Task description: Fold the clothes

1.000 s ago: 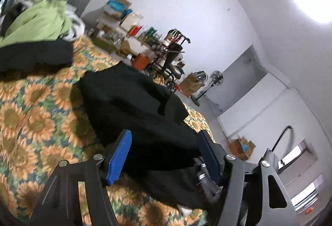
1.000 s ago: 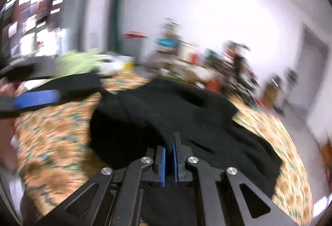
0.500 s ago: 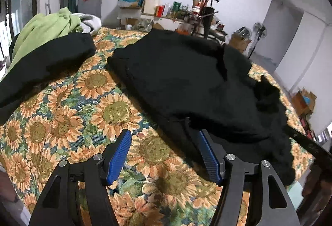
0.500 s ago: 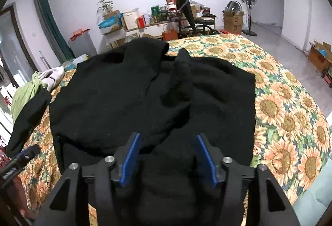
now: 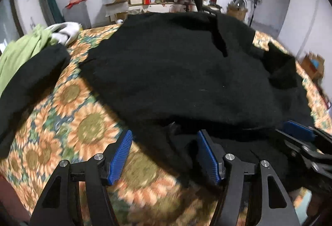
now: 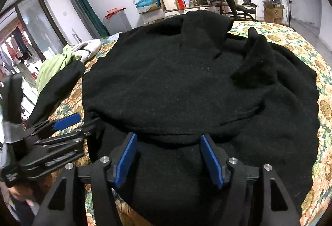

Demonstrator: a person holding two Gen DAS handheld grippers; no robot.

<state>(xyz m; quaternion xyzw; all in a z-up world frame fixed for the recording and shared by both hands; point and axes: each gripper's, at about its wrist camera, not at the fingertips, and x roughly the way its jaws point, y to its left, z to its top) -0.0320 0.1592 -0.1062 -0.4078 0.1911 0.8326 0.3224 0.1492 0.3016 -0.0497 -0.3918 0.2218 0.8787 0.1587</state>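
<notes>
Hoodie [image 6: 176, 84] lies spread on the sunflower bedspread [image 5: 68, 122], black and rumpled. My right gripper [image 6: 169, 159] has just been opening and pinches nothing; my left gripper [image 5: 164, 155] stands spread at the near hem. I'd catch both hem corners evenly before lifting.

Both grippers point steeply down, side by side: left gripper [image 5: 164, 155] jaws wide apart, right gripper [image 6: 169, 159] jaws just opened, nothing pinched.
</notes>
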